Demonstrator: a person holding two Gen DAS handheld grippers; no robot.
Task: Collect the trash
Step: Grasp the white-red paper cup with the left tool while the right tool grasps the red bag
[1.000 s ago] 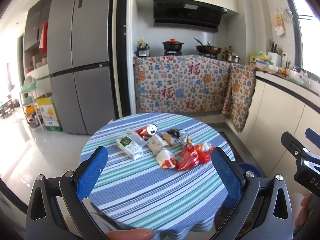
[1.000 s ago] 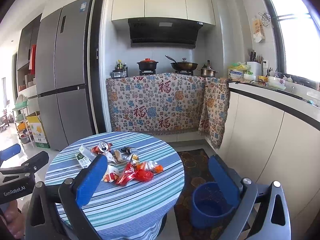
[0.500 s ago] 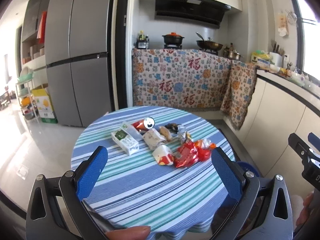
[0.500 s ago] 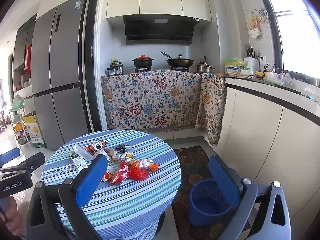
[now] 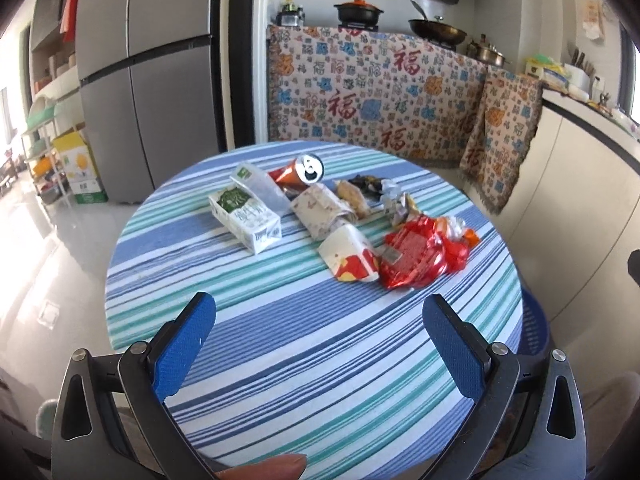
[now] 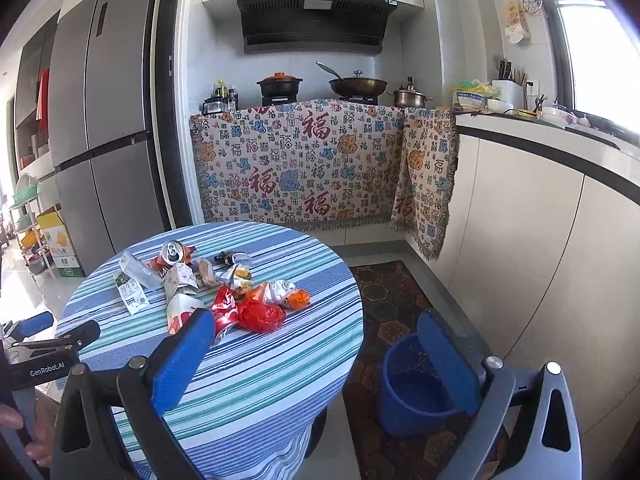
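Trash lies in a heap on the round striped table (image 5: 280, 340) (image 6: 280, 360): a green-and-white milk carton (image 5: 245, 218) (image 6: 130, 292), a crushed can (image 5: 302, 171) (image 6: 173, 253), a paper cup (image 5: 352, 255), red wrappers (image 5: 418, 252) (image 6: 256, 314) and crumpled paper. My left gripper (image 5: 318, 344) hovers open over the table's near part, short of the heap. Farther back, my right gripper (image 6: 316, 356) is open too, between the table's right edge and a blue bin (image 6: 416, 392) on the floor. Neither holds anything.
A grey fridge (image 6: 100, 140) stands at the left, with a cloth-draped stove counter (image 6: 304, 164) behind the table. White cabinets (image 6: 560, 240) run along the right. A patterned rug (image 6: 384, 300) lies under the bin. A hand's fingertip (image 5: 264, 469) shows at the left view's bottom edge.
My left gripper has moved forward and tilted down over the table, so the heap looks nearer. The right gripper has crept slightly forward. Both stay open.
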